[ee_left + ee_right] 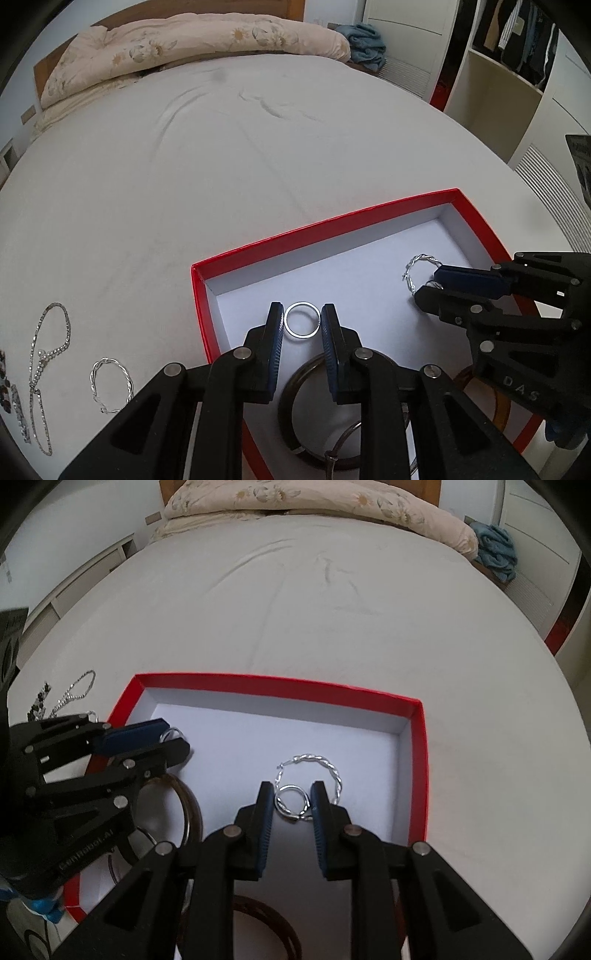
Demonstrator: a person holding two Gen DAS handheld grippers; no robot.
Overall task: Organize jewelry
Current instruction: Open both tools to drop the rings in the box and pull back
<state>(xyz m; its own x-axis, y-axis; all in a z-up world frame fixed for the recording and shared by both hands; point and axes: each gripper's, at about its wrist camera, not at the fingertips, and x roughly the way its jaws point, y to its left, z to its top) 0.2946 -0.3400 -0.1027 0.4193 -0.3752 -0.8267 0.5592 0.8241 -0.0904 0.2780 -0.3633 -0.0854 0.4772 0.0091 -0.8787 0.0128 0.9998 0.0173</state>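
A red box (332, 223) with a white floor lies on the bed; it also shows in the right wrist view (280, 685). My left gripper (302, 320) is shut on a plain silver ring (302, 319) inside the box. My right gripper (293, 800) is shut on a small silver ring (293, 802) over a twisted silver hoop (325, 766) on the box floor. The right gripper (424, 284) shows at the right in the left wrist view. A dark bangle (291, 406) lies in the box under my left gripper.
On the sheet left of the box lie a twisted silver hoop (110, 384), a silver chain necklace (44, 369) and a dark beaded piece (5, 387). A folded quilt (192, 48) lies at the bed's head. A wardrobe (509, 62) stands at the right.
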